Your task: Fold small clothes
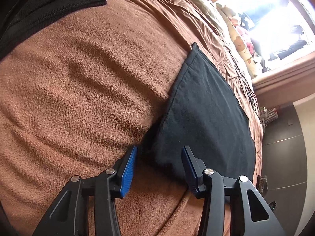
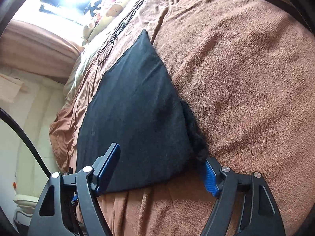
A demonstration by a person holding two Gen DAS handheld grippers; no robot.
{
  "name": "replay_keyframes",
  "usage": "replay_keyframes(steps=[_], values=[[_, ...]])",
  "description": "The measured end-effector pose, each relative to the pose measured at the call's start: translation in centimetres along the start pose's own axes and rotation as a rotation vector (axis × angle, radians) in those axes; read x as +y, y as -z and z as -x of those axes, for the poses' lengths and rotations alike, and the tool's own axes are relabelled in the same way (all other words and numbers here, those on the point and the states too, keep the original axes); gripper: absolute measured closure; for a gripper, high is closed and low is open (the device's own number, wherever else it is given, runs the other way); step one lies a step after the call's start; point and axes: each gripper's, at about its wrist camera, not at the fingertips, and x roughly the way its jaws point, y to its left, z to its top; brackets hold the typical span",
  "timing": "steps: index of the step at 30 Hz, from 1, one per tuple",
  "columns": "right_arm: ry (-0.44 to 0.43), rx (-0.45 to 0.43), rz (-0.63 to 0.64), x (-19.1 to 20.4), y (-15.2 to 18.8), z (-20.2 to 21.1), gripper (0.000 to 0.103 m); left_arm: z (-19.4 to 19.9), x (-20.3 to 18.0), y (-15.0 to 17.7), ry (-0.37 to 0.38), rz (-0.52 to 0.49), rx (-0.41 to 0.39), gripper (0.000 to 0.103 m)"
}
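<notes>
We see the left gripper (image 1: 159,153) with its fingers apart over the near corner of the folded black garment (image 1: 204,118), the right gripper (image 2: 161,155) likewise spread astride its near edge, clamping nothing, the cloth lying flat ahead on the brown blanket (image 1: 78,78) beyond them.

I count one black folded garment (image 1: 204,114) on one brown fleece blanket (image 1: 78,78). I hold two grippers: left gripper (image 1: 159,167), right gripper (image 2: 161,169). One bear-print pillow (image 1: 239,45). One black zippered item (image 1: 45,9).
</notes>
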Motion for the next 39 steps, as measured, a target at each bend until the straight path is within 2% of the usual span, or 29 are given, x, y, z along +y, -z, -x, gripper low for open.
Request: replay_keyframes(steps=[3,5,7,8,9,10,11,14,16,24,32,39], values=[[-0.021,-0.025,-0.030,-0.7,0.0,-0.1,0.043,-0.3,-0.3,-0.1,-0.017,-0.003,-0.013,0.058],[-0.020,-0.047,-0.057,-1.2,0.1,0.0,0.051,-0.4,-0.5,-0.1,-0.032,-0.007,-0.024,0.064],[-0.027,-0.061,-0.082,-1.8,0.0,0.0,0.056,-0.6,-0.7,-0.2,-0.049,-0.010,-0.030,0.069],[-0.027,-0.066,-0.085,-1.9,0.2,0.2,0.062,-0.9,-0.8,-0.4,-0.056,-0.011,-0.028,0.071],[-0.017,-0.066,-0.088,-2.1,0.2,0.2,0.072,-1.1,-0.8,-0.6,-0.062,-0.011,-0.024,0.072],[-0.007,-0.059,-0.092,-2.0,0.4,0.2,0.087,-1.1,-0.7,-0.8,-0.063,-0.008,-0.026,0.078],[-0.002,-0.046,-0.094,-2.1,0.6,0.2,0.092,-1.1,-0.6,-1.0,-0.066,-0.001,-0.026,0.085],[0.006,-0.044,-0.060,-1.4,0.9,1.1,0.096,-0.8,-0.7,-1.3,-0.071,-0.018,-0.025,0.094],[0.010,-0.057,-0.025,-0.7,1.0,2.1,0.097,-0.1,-1.1,-1.3,-0.071,-0.041,-0.043,0.095],[-0.019,-0.063,0.035,2.1,1.1,5.1,0.098,3.6,-1.5,-1.8,0.043,-0.052,-0.086,0.097],[-0.011,-0.051,0.084,2.7,2.7,6.8,0.098,7.1,-0.7,0.4,0.074,-0.056,-0.109,0.097],[0.005,-0.036,0.089,1.4,4.0,9.1,0.098,9.8,1.2,3.4,0.101,-0.051,-0.121,0.097]])
